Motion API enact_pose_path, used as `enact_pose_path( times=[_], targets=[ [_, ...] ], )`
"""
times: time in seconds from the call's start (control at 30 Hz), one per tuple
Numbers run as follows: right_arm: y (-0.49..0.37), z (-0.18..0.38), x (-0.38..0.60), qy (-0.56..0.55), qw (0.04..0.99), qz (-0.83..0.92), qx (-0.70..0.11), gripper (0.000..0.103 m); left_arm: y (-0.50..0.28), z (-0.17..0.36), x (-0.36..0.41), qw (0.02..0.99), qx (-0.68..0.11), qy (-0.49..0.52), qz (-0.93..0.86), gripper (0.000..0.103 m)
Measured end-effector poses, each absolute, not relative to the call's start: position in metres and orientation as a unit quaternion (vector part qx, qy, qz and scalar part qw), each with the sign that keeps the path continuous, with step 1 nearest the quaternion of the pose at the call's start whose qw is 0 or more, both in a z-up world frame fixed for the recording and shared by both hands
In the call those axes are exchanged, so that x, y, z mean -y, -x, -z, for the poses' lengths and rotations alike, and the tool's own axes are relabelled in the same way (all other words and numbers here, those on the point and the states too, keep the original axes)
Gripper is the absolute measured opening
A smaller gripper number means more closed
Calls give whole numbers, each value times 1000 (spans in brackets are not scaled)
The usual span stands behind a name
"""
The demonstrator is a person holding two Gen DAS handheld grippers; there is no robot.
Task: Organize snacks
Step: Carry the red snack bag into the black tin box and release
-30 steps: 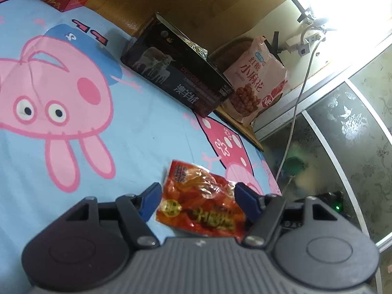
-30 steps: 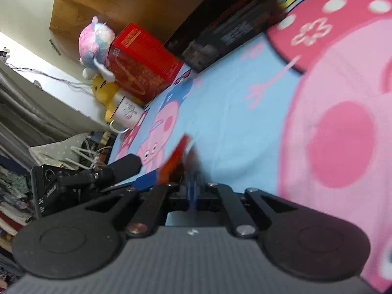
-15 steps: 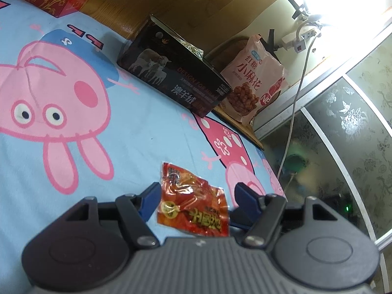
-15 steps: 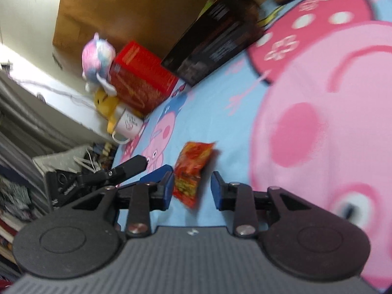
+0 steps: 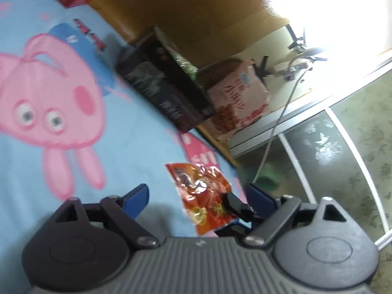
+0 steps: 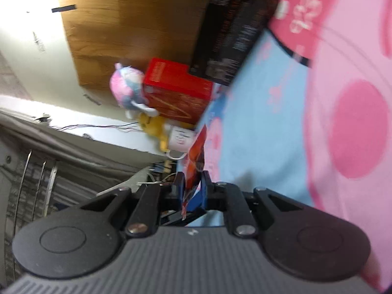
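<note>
The red snack packet (image 5: pixel 203 193) sits between the blue fingers of both your tongs, raised above the cartoon-pig bedsheet (image 5: pixel 137 132). In the right wrist view you see the same packet (image 6: pixel 194 166) edge-on, standing up between the two blue pads. Your right tongs (image 6: pixel 192 188) are narrow and closing, with the pads against the packet's lower end on either side, so the packet is pinched there. Your left tongs (image 5: pixel 196 196) are fairly wide and opening; the packet lies in the gap nearer the right-hand finger, and neither blue pad presses it. A black finger of the right tongs shows in the left view, crossing the packet's lower right corner.

Beyond the packet, a black carton (image 5: pixel 164 93) with pale lettering lies on the sheet against the wooden headboard (image 5: pixel 196 12). Just beside it on the far side stands a pink-and-white bag of twisted dough snacks (image 5: pixel 237 98), propped on a dark wooden surface. A grey cable (image 5: pixel 281 117) hangs down past it in front of patterned glass doors.

In the right wrist view, a red box (image 6: pixel 176 90) stands next to the black carton, with a pink plush toy (image 6: pixel 127 85), a yellow plush toy (image 6: pixel 154 127) and a white mug (image 6: pixel 180 138) clustered at the bed's edge. The picture is blurred, so print cannot be read.
</note>
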State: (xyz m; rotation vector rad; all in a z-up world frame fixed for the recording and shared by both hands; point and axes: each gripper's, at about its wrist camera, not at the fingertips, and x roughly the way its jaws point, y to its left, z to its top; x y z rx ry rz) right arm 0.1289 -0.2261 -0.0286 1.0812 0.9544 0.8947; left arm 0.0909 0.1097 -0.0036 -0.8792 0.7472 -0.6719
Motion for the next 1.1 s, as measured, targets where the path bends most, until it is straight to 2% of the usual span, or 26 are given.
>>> enact_pose_path(
  times=[0.03, 0.1, 0.27, 0.37, 0.47, 0.5, 0.53, 0.6, 0.7, 0.87, 0.97, 1.0, 1.03, 1.07, 1.1],
  targets=[
    [-132, 22, 224, -469, 666, -401, -419, 16, -98, -1, -107, 786, -345, 404, 316, 66],
    [-143, 4, 217, -437, 690, -407, -408, 16, -116, -13, -104, 793, -348, 389, 314, 56],
    [-197, -39, 202, -364, 751, -403, -376, 16, -172, -58, -91, 850, -323, 307, 282, 55],
    [-241, -58, 192, -343, 772, -397, -359, 16, -212, -84, -81, 882, -301, 263, 249, 60],
    [-279, -66, 175, -315, 805, -367, -343, 23, -251, -93, -69, 912, -287, 218, 198, 66],
    [-289, -64, 168, -294, 818, -353, -345, 29, -262, -91, -64, 918, -291, 203, 179, 66],
    [-297, -63, 159, -257, 840, -331, -346, 35, -272, -87, -59, 924, -296, 186, 154, 66],
    [-298, -60, 144, -174, 877, -290, -340, 37, -276, -81, -54, 934, -294, 159, 123, 66],
    [-272, -59, 141, -97, 906, -284, -300, 37, -255, -75, -54, 946, -269, 141, 115, 66],
    [-204, -50, 170, -108, 925, -278, -234, 44, -206, -72, -39, 959, -247, 107, 85, 67],
    [-155, -42, 185, -99, 938, -256, -212, 49, -168, -71, -24, 967, -236, 78, 65, 75],
    [-138, -39, 191, -102, 941, -251, -201, 51, -156, -70, -20, 969, -232, 65, 56, 83],
    [-124, -35, 197, -105, 945, -242, -195, 56, -143, -67, -13, 971, -231, 50, 41, 90],
    [-120, -33, 199, -106, 947, -229, -198, 64, -133, -66, -10, 972, -231, 39, 29, 92],
    [-115, -31, 202, -109, 949, -216, -203, 67, -123, -65, -6, 972, -234, 31, 20, 93]
  ],
)
